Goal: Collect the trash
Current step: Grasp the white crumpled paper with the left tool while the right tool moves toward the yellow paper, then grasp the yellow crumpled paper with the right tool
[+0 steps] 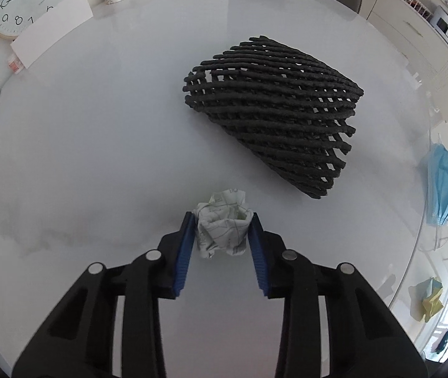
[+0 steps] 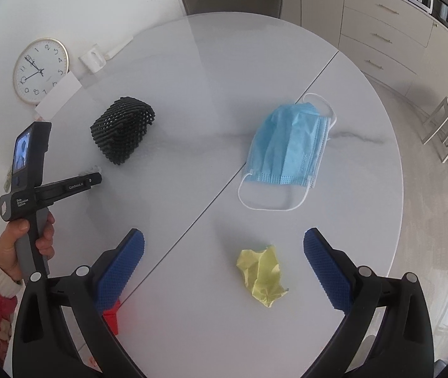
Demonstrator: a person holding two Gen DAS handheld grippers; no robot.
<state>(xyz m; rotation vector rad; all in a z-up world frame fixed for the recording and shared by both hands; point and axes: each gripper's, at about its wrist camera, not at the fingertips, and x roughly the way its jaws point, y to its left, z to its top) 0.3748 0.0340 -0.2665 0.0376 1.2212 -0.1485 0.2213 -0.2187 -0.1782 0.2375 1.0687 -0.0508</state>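
The left gripper (image 1: 222,225) pinches the crumpled white paper (image 1: 222,226); the yellow wad (image 2: 263,275) lies between the right gripper's (image 2: 224,252) spread fingers.

A crumpled white printed paper ball (image 1: 222,225) sits on the white table. A crumpled yellow paper (image 2: 263,275) lies near a flat blue face mask (image 2: 288,143). A black mesh basket (image 1: 274,113) lies tipped over.

The right tongs (image 2: 224,245) stand wide open over a crumpled yellow paper (image 2: 263,275) on the white worktop (image 2: 192,119). Beyond lies a blue face mask (image 2: 286,145); far left, a hand (image 2: 22,239) holds the left tongs (image 2: 93,178) beside a black mesh basket (image 2: 121,130).
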